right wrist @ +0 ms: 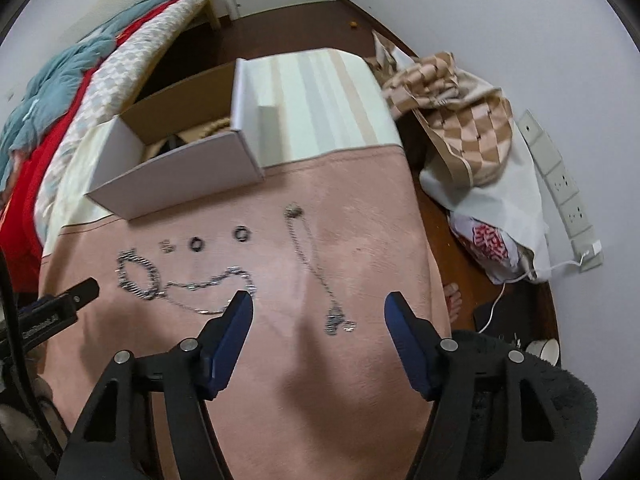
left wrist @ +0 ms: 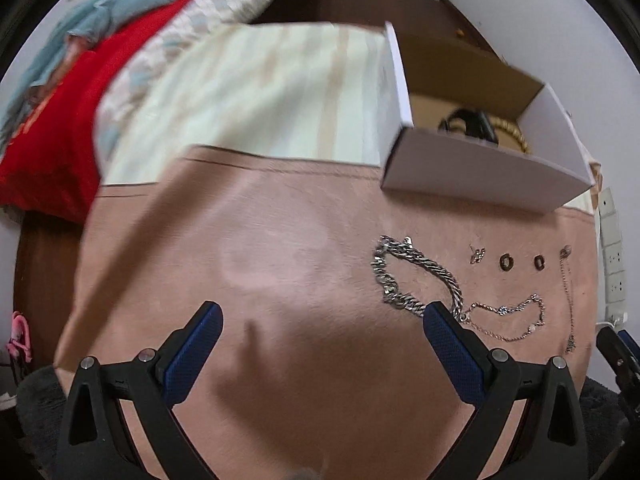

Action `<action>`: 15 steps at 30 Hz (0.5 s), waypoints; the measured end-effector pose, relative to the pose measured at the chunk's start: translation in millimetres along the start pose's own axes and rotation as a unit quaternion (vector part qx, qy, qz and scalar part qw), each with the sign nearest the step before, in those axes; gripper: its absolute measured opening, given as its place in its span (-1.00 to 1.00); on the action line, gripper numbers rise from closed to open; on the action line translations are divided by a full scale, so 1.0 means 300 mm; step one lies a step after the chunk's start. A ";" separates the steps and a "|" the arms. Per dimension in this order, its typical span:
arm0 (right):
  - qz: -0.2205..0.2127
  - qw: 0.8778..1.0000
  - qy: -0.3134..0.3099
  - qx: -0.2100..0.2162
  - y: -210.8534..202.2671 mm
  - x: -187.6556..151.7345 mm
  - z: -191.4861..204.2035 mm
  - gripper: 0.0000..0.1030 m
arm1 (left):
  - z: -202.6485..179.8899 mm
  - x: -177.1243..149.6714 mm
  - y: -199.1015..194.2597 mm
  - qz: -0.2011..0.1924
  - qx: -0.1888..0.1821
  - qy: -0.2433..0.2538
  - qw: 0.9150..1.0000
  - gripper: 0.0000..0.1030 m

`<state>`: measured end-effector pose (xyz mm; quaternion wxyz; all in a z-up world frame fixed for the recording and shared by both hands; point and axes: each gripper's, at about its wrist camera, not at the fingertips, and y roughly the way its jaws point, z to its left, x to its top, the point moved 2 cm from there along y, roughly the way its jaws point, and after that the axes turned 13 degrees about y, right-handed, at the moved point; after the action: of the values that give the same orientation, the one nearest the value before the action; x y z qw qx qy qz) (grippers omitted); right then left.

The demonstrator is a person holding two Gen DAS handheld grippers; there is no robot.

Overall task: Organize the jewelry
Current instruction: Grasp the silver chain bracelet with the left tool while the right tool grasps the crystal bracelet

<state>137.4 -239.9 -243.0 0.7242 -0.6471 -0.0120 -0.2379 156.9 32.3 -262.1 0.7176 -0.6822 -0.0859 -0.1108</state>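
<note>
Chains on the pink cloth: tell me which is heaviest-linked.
The chunky silver curb-link bracelet, leftmost beside the left gripper. The thin rose-gold chain and long pendant necklace are far finer.

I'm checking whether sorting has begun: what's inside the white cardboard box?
Inside the white box, a dark strap-like item and a beaded golden loop show on the brown floor. The front wall covers the rest, so other contents cannot be told.

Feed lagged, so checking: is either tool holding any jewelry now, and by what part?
Nothing is held. Left tool and right tool are both open, empty, above the pink cloth.
</note>
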 end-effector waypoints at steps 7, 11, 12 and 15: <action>0.015 1.000 0.015 -0.002 0.070 0.017 -0.034 0.36 | -0.055 0.020 0.081 0.002 -0.018 0.023 1.000 0.73; 0.020 1.000 0.002 0.000 0.090 0.004 -0.001 0.36 | -0.082 0.033 0.062 -0.023 -0.008 0.040 0.999 0.17; 0.020 1.000 0.000 0.001 0.092 0.002 0.003 0.36 | -0.086 0.036 0.055 -0.029 -0.008 0.042 0.999 -0.16; 0.020 1.000 -0.003 0.001 0.091 -0.003 0.017 0.36 | -0.099 0.042 0.039 -0.040 -0.010 0.054 0.998 -0.85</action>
<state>147.8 -233.4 -267.9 0.7295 -0.6470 -0.0019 -0.2217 171.4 2.7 -271.3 0.7089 -0.6787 -0.0735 -0.1773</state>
